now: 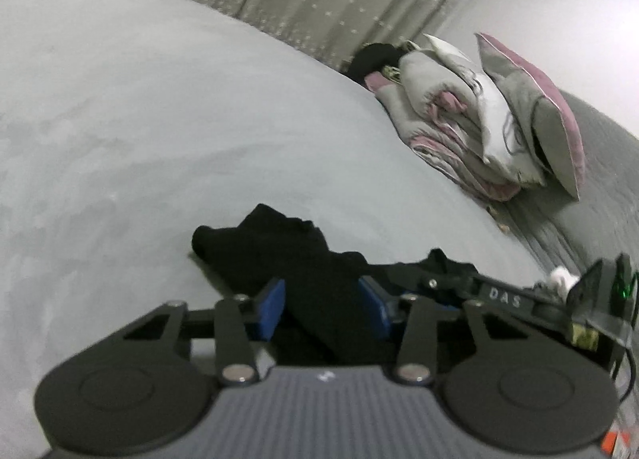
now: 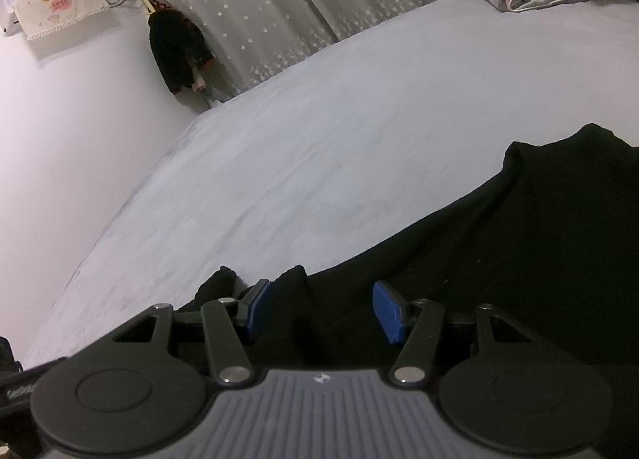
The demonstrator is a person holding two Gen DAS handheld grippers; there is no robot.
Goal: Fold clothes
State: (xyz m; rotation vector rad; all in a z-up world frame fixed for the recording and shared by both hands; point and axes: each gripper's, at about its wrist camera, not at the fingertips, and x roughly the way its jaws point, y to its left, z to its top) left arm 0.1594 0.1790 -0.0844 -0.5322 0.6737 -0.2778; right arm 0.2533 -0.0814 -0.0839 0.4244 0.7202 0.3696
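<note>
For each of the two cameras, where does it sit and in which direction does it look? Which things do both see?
Left wrist view: sits on the left gripper, looks slightly down across the bed toward folded bedding; its blue pads flank the black garment; the right gripper shows at right.
Right wrist view: sits on the right gripper, looks across the bed toward a starred curtain; its own fingers show.
Shared: garment, bed, curtain, bedding.

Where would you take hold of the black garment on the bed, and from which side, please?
I would grip the black garment at its bunched near edge, coming in low from the near side of the bed. The cloth is crumpled and raised there, giving a fold to pinch, and the left claw already straddles it.
</note>
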